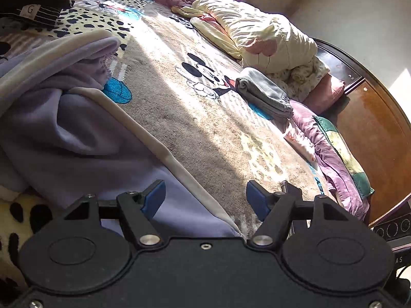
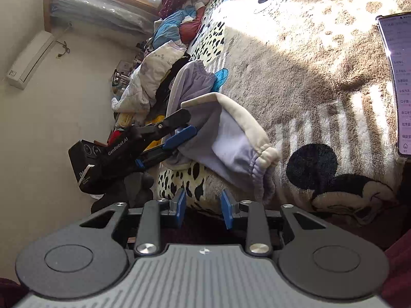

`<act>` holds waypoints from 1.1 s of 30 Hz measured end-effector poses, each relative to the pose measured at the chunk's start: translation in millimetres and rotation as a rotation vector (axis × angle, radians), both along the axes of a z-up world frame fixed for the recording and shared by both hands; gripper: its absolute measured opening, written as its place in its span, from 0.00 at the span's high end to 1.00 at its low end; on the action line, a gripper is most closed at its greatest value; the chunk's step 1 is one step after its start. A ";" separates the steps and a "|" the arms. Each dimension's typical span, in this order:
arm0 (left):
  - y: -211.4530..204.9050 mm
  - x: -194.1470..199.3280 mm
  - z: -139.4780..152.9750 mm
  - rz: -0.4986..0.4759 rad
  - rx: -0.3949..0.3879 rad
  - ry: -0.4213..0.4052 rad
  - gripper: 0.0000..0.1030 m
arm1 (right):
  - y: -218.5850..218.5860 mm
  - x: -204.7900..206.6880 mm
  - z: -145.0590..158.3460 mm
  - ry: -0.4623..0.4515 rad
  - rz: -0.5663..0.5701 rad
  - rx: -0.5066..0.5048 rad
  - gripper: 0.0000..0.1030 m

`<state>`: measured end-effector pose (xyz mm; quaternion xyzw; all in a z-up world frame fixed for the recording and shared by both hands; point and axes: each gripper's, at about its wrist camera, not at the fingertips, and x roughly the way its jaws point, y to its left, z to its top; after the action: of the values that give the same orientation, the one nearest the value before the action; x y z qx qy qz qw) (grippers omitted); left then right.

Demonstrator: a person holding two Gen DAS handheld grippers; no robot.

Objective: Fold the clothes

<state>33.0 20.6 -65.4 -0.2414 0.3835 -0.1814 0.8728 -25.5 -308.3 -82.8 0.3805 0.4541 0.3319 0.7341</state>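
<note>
- Found the lilac trousers (image 1: 77, 128) crumpled at the left side of the bed (image 1: 192, 128), on a fleecy cartoon-print blanket, with one leg humped up and a cream stripe (image 1: 164, 151) running down the side seam.
- Judged them soft, light and floppy: likely to sag and bunch from any single hold, and to cling a little to the fleece rather than slide.
- Saw the left tool (image 1: 205, 190) with its blue pads set wide apart, straddling the striped edge of the cloth near the waist end; gripped nothing, since neither pad pressed on the fabric.
- Reckoned the stripe the best line to pinch, being a doubled seam and firmer than the plain panel.
- Noted the gathered ankle cuff (image 2: 259, 169) lying further right, thick with elastic and so a sure second hold for drawing the leg out straight.
- Saw the right tool (image 2: 203, 197) hanging just short of that cuff, over the blanket's spotted border, pads a narrow gap apart and empty.
- Spotted a folded grey garment (image 1: 262, 92) well apart at the far right, and a lit phone (image 2: 395, 84) propped at the bed's edge.
</note>
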 end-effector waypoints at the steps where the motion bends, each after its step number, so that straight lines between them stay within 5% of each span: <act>1: 12.5 -1.6 0.6 0.053 -0.019 0.002 0.34 | 1.8 4.1 1.8 -0.006 -0.013 -0.002 0.69; 12: 130.7 -13.4 21.1 0.554 -0.033 -0.112 0.34 | 101.3 113.1 24.5 -0.078 -0.032 -0.116 0.69; 19: 167.1 -7.7 -12.0 0.639 -0.059 -0.102 0.34 | 179.9 204.1 33.0 -0.093 -0.067 -0.187 0.68; 25: 187.6 -4.8 -37.4 0.661 -0.163 -0.083 0.34 | 225.9 272.1 3.4 0.038 -0.112 -0.158 0.58; 28: 191.1 -3.1 -40.9 0.654 -0.193 -0.084 0.34 | 239.2 289.5 -9.4 0.087 -0.142 -0.139 0.51; 33: 188.8 -2.1 -49.9 0.621 -0.248 -0.055 0.34 | 256.3 306.5 -21.3 0.113 -0.176 -0.147 0.51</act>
<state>30.8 209.5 -115.4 -0.4463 0.2427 0.0414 0.8604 281.0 -52.0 -104.1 0.3822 0.4827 0.2103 0.7594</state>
